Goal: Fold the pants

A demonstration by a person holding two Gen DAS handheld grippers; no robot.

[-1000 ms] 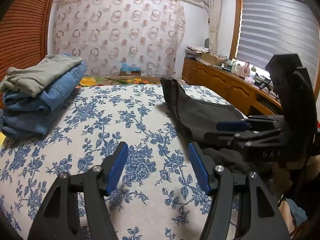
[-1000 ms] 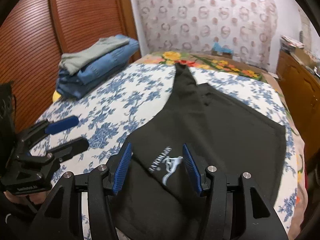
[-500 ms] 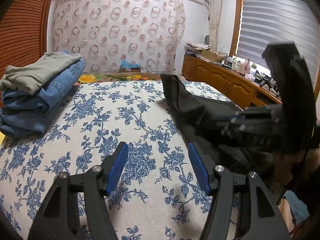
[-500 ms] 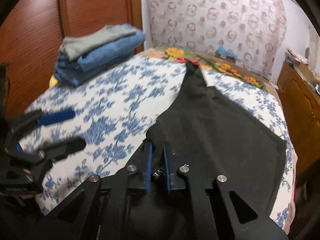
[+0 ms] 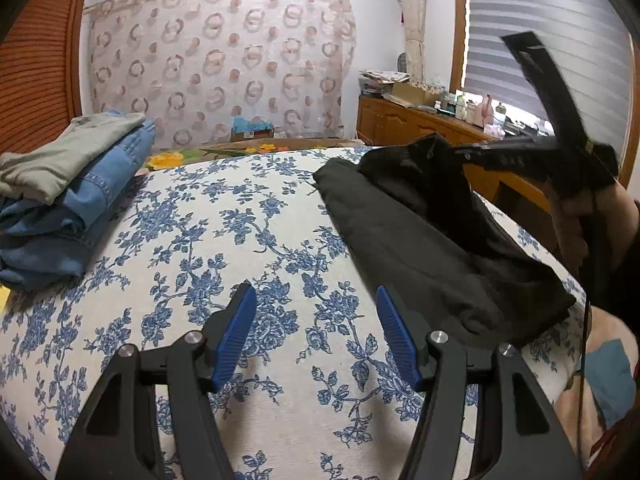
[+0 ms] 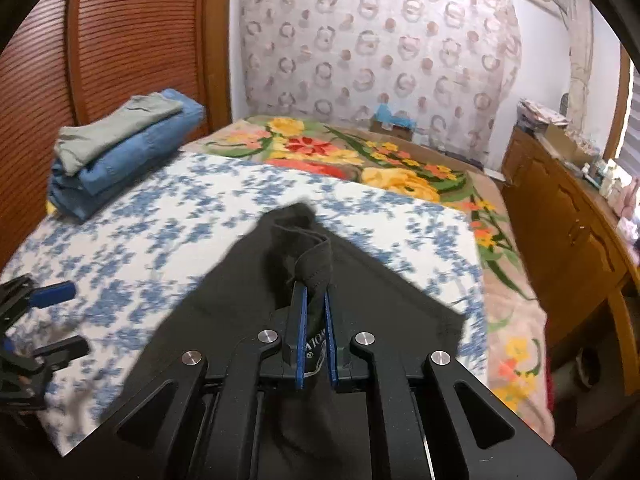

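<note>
The black cloth pants (image 5: 432,240) lay on the right side of the bed, on the white sheet with blue flowers (image 5: 240,240). Part of them was lifted up off the sheet. The rest still lay flat, with one end reaching toward the far side of the bed.

The right gripper (image 6: 314,300) had its two blue pads squeezed close together on a bunch of the black cloth. A thick black band of the pants stuck up just past the tips. White letters on the cloth showed between the pads, but they were too cut off to read. In the left camera this gripper was seen up in the air on the right, with the black cloth hanging from it.

The left gripper (image 5: 316,312) had its blue pads wide apart. It held nothing. It was over the flowery sheet, just left of the pants and not touching them.

A pile of folded clothes, grey-green on top and blue jeans under it (image 5: 68,196), sat at the far left of the bed, well apart from the pants.

A bright blanket with yellow and red flowers (image 6: 360,160) covered the far end of the bed.
</note>
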